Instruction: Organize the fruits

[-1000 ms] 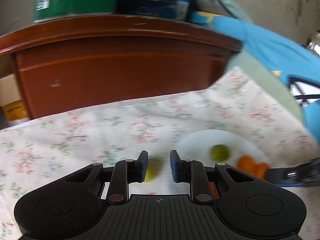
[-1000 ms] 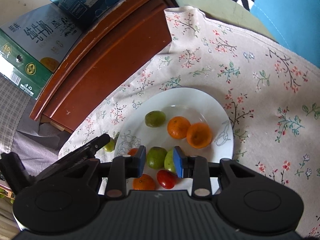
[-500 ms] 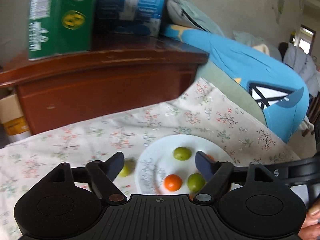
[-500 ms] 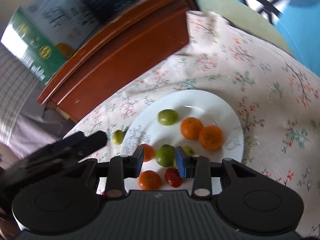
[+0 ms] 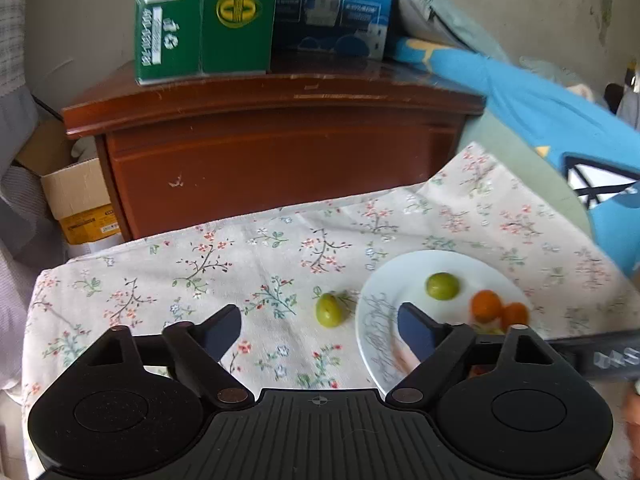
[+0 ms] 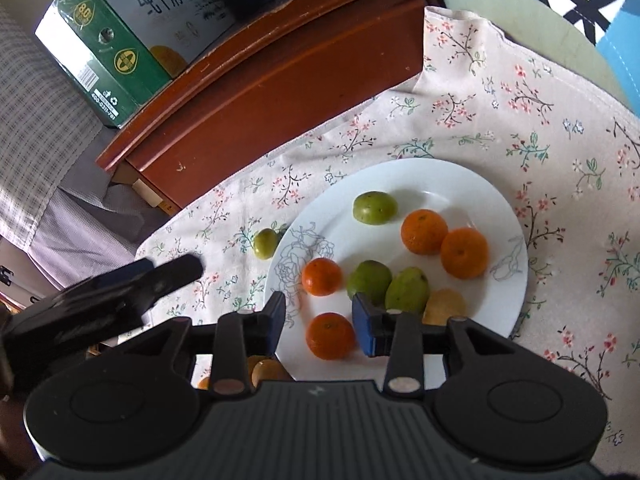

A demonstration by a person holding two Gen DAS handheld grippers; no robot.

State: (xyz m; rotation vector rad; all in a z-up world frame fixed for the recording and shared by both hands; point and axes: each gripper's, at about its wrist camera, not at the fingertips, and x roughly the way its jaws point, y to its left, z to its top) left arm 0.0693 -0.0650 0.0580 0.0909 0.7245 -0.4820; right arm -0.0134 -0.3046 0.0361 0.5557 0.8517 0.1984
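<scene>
A white plate [image 6: 440, 184] on the floral cloth holds several oranges [image 6: 424, 231] and green fruits [image 6: 374, 208]. One more green fruit [image 5: 329, 310] [image 6: 266, 243] lies on the cloth just left of the plate [image 5: 384, 280]. My left gripper [image 5: 320, 322] hangs open and empty above and short of that fruit. It appears as a dark shape [image 6: 120, 292] in the right wrist view. My right gripper [image 6: 320, 322] hovers over the plate's near side, jaws opening. An orange [image 6: 330, 336] lies on the plate between its fingers, and the pads do not press on it.
A brown wooden cabinet [image 5: 280, 152] stands against the table's far edge, carrying a green carton [image 5: 200, 20] and a blue carton [image 5: 332, 4]. A cardboard box [image 5: 76, 200] sits low at the left. Blue fabric [image 5: 540, 112] lies to the right. Two brownish fruits [image 6: 268, 372] show beside the plate's near-left rim.
My left gripper opened wide, let go of the green fruit on the cloth beside the plate, and drew back and up. The right gripper's jaws widened slightly as it rolled.
</scene>
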